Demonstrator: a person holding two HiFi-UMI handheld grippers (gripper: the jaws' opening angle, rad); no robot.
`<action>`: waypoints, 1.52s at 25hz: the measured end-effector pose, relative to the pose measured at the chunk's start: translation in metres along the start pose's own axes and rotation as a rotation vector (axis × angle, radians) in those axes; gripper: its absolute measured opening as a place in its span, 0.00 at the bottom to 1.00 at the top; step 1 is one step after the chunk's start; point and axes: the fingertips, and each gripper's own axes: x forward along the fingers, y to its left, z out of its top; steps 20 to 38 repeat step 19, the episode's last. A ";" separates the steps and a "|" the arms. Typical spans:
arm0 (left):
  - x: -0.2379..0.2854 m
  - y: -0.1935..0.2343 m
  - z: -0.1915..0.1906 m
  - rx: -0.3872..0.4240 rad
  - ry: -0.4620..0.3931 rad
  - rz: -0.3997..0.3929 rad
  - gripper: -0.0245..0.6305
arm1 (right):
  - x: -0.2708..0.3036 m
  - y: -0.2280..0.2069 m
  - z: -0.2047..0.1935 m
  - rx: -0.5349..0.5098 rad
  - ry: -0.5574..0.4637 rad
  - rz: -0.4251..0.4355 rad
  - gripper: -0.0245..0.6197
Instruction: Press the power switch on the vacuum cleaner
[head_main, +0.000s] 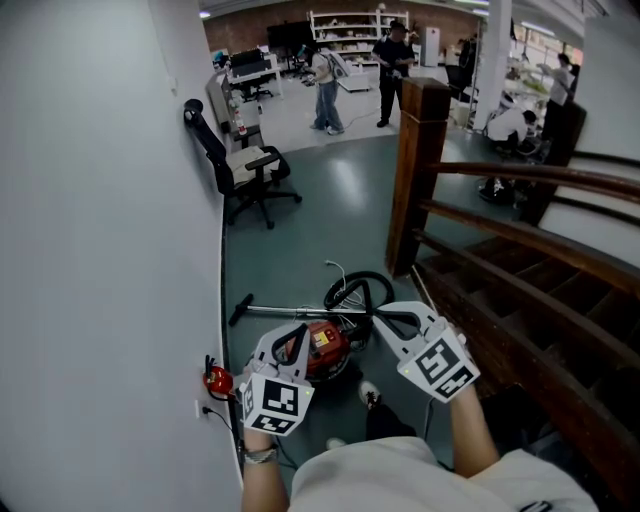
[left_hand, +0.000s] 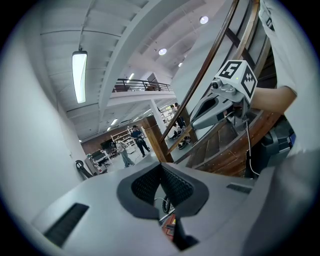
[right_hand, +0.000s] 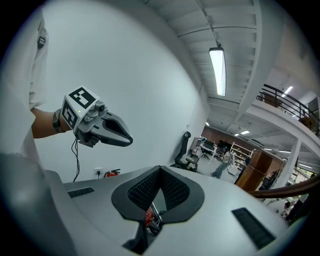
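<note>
**Red vacuum (head_main: 325, 350) low in view, nothing gripped**

Down on the grey-green floor (head_main: 330, 200), near the white wall (head_main: 100, 250), partly hidden under the 2 grippers in the head view. Too small there to pick out the power switch. Black hose (head_main: 352, 288) looped just beyond the red body. Metal wand (head_main: 285, 311) flat on the floor, reaching toward the wall.

Left gripper (left_hand: 160, 167): shut tip to tip, holding nothing. Only a sliver of red body and hose seen through the gap behind the pads. Held over the vacuum's left side; contact impossible to judge.

Right gripper (right_hand: 160, 170): likewise closed, empty, pointed at the hose loop. Same glimpse of red through its gap.

Left of the vacuum, against the wall: a small red extinguisher (head_main: 217, 380) just beside a socket (head_main: 200, 408). To the right: a wooden post (head_main: 420, 160), a curved rail (head_main: 520, 180) and brown stairs (head_main: 500, 300). Further along the wall: a black office chair (head_main: 245, 170). Far back, by shelves: people (head_main: 393, 60) standing.
</note>
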 end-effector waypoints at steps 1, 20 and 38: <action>0.000 0.001 0.000 0.000 0.000 0.000 0.04 | 0.000 0.000 0.000 -0.002 0.003 0.000 0.08; 0.006 0.004 -0.008 -0.012 0.009 -0.013 0.04 | 0.008 0.000 -0.006 0.004 0.023 0.007 0.08; 0.006 0.004 -0.008 -0.012 0.009 -0.013 0.04 | 0.008 0.000 -0.006 0.004 0.023 0.007 0.08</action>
